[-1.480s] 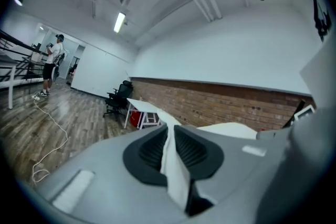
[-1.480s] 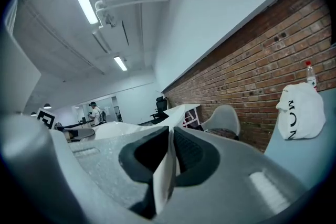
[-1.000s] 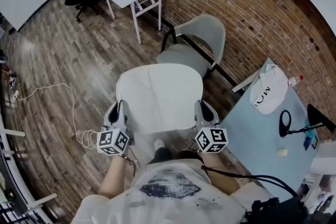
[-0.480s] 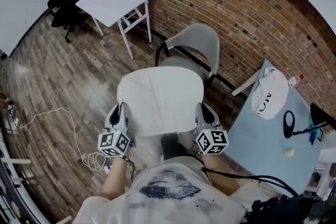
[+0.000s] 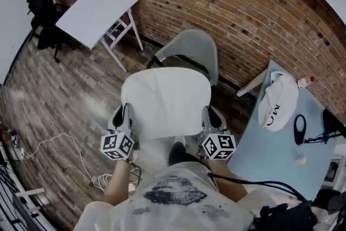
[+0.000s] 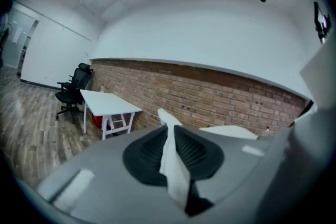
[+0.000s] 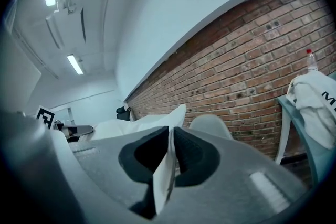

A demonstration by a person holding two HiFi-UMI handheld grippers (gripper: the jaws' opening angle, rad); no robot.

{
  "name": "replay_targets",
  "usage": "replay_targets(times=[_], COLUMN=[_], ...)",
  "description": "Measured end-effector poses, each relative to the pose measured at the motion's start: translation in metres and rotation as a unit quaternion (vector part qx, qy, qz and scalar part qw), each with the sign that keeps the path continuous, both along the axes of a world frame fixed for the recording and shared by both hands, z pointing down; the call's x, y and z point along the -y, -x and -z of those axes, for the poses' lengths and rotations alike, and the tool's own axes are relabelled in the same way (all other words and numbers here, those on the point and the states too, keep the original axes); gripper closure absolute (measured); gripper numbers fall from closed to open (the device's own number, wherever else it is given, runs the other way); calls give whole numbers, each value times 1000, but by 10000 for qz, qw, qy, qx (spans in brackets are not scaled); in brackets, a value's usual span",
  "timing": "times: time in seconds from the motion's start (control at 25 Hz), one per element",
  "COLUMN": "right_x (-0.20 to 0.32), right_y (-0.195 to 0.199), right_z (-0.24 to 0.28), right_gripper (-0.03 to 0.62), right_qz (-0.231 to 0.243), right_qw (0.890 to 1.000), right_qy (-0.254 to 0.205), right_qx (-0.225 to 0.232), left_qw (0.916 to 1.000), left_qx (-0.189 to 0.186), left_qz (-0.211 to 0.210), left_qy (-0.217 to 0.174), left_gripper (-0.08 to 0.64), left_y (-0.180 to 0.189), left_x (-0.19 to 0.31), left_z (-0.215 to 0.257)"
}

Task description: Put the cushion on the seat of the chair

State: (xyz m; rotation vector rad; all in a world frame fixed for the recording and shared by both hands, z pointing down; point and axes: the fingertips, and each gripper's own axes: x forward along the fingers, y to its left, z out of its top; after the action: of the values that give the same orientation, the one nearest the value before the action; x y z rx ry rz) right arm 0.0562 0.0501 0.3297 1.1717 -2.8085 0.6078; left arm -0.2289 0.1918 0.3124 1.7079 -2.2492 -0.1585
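We hold the white cushion [image 5: 165,103] up in the air between our two grippers, spread flat and roughly level in front of our chest. The left gripper [image 5: 124,116] has its jaws closed on the cushion's left edge, and in the left gripper view a fold of the white fabric is pinched tight between the dark ribbed pads. The right gripper [image 5: 210,115] grips the right edge the same way, with a thin white flap clamped between its jaws in the right gripper view. The cushion is not on the chair [image 5: 197,43]. That grey shell chair stands beyond it by the brick wall [image 5: 227,2], and in the head view the cushion's far edge overlaps the front of the seat [image 5: 181,62] (how high above it we cannot tell). Left of the chair a white folding desk [image 5: 96,9] stands on the wooden floor [image 5: 65,84], with a black office chair [image 5: 42,5] past it. To the right a pale blue desk [image 5: 265,143] carries a white cloth [image 5: 278,101] with dark lettering and a small bottle [image 5: 304,81], and a white cable [image 5: 59,140] trails over the floor at the left
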Motion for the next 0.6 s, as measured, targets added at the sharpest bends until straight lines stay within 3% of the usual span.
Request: replay_targets(times=[0.32, 0.6], right_x=[90, 123], right_y=[-1, -7], right_z=[-16, -33], right_gripper=[568, 568], right_qz=[-418, -1055], right_qw=[9989, 9931], right_qy=[198, 482], right_qx=[-66, -143], left_qw=[9986, 9922], left_qx=[30, -21], left_qz=[-464, -1138], left_qy=[239, 499], left_gripper=[531, 531], left_y=[15, 20], left_x=[121, 198], left_z=[-12, -28])
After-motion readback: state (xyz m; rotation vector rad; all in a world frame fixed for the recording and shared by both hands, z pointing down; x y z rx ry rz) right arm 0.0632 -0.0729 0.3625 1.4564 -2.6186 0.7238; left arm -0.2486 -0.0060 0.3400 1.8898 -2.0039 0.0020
